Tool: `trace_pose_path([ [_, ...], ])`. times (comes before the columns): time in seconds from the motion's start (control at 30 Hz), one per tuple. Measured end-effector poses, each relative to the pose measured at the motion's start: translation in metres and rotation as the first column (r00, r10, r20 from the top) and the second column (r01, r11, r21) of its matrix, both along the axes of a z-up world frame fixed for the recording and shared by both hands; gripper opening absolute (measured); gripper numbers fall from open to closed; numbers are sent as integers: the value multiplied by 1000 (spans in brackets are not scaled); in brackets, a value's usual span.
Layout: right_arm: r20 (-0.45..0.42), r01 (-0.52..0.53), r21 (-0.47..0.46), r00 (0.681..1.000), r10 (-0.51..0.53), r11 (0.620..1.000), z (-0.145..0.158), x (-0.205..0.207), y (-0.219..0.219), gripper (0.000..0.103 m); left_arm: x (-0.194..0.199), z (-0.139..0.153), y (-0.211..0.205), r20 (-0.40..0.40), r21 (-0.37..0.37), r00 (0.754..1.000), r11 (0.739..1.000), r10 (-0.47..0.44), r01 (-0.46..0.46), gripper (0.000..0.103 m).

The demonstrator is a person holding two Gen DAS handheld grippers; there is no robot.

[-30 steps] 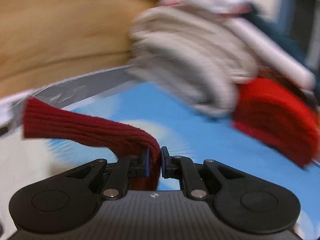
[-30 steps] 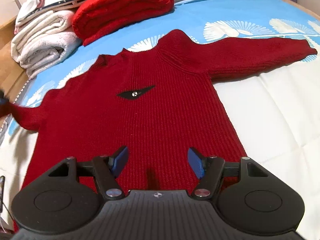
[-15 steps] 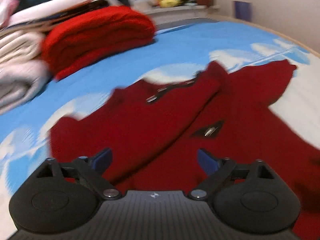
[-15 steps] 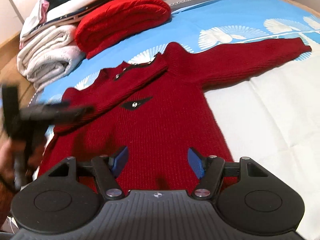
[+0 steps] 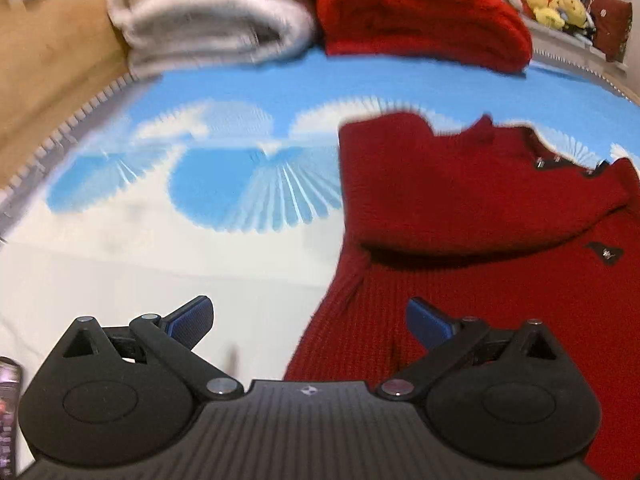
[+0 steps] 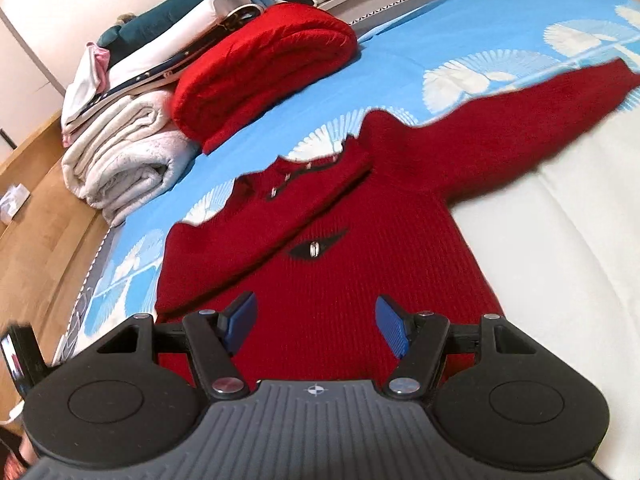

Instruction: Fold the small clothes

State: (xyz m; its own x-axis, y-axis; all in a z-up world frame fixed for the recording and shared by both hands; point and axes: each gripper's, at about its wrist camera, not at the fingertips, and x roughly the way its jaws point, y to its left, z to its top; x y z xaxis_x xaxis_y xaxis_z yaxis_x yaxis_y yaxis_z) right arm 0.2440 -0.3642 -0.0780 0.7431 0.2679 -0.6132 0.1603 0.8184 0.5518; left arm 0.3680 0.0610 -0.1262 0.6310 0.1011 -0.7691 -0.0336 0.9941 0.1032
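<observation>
Since a second ago the left gripper (image 5: 308, 322) has let go of the sweater's left sleeve (image 6: 256, 236), which now lies folded across the chest of the dark red knit sweater (image 6: 360, 280). Its fingers are spread wide with nothing between them, over the sweater's edge at 3 o'clock. The right gripper (image 6: 316, 326) hangs over the hem, fingers likewise spread and empty. The other sleeve (image 6: 520, 124) stretches out toward 2 o'clock on the blue-and-white bedspread (image 6: 460, 28). A folded bright red knit (image 6: 264, 68) and folded white blankets (image 6: 120, 152) sit at 10 o'clock.
</observation>
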Motion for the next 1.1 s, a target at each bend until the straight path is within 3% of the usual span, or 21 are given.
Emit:
trace_pose_path([
  [0.1, -14, 16, -8, 1000, -16, 1000, -2, 57, -6, 67, 18, -11, 9, -48, -49, 999, 999, 12, -14, 102],
  [0.13, -33, 26, -2, 999, -26, 1000, -7, 79, -8, 62, 23, -14, 11, -56, -60, 998, 998, 20, -23, 102],
  [0.17, -57, 34, 8, 998, -34, 999, -13, 102, -9, 57, 26, -16, 13, -60, -70, 998, 997, 23, -27, 102],
  [0.3, -163, 109, 21, 981, -104, 994, -48, 179, -4, 56, 38, -18, 19, -71, -77, 994, 993, 82, -88, 102],
  [0.43, -192, 189, 38, 965, -178, 981, -72, 221, 6, 56, 47, -16, 32, -54, -143, 988, 978, 142, -149, 102],
  [0.47, -198, 208, 33, 960, -198, 978, -77, 228, 9, 52, 48, -17, 32, -56, -150, 988, 977, 143, -150, 102],
  [0.5, -187, 223, 21, 958, -215, 975, -77, 232, 12, 37, 50, -20, 32, -68, -151, 987, 977, 143, -151, 102],
  [0.53, -181, 200, -4, 964, -197, 980, -74, 236, 19, 9, 52, -21, 31, -82, -150, 986, 976, 148, -159, 102],
  [0.6, -130, 153, -68, 978, -161, 986, -58, 236, 35, 9, 52, -21, 30, -86, -183, 984, 968, 159, -173, 102],
  [0.67, -23, 96, -69, 995, -97, 993, -28, 223, 50, 8, 51, -17, 27, -71, -211, 985, 963, 157, -169, 102],
  [0.77, 74, 80, -33, 994, -77, 996, 14, 195, 52, 8, 53, -25, 22, -87, -135, 978, 971, 187, -198, 102],
  [0.83, 91, 124, -27, 988, -121, 992, 23, 178, 40, 8, 57, -35, 21, -128, -61, 967, 972, 218, -227, 103],
  [0.9, 39, 174, -53, 984, -172, 983, 0, 175, 23, 8, 56, -36, 25, -139, -81, 962, 966, 235, -247, 103],
  [0.97, -143, 136, -4, 980, -135, 991, -55, 189, 1, 8, 54, -32, 23, -128, -67, 963, 967, 236, -246, 103],
  [1.0, -230, 154, 17, 962, -146, 988, -78, 191, -8, 9, 53, -32, 22, -122, -52, 966, 970, 230, -238, 103],
  [1.03, -234, 163, 56, 961, -146, 985, -94, 189, -15, 9, 52, -32, 21, -115, -40, 967, 972, 225, -231, 103],
  [1.1, -154, 100, 54, 984, -91, 994, -93, 183, -17, 10, 52, -32, 19, -109, -25, 970, 975, 216, -220, 103],
])
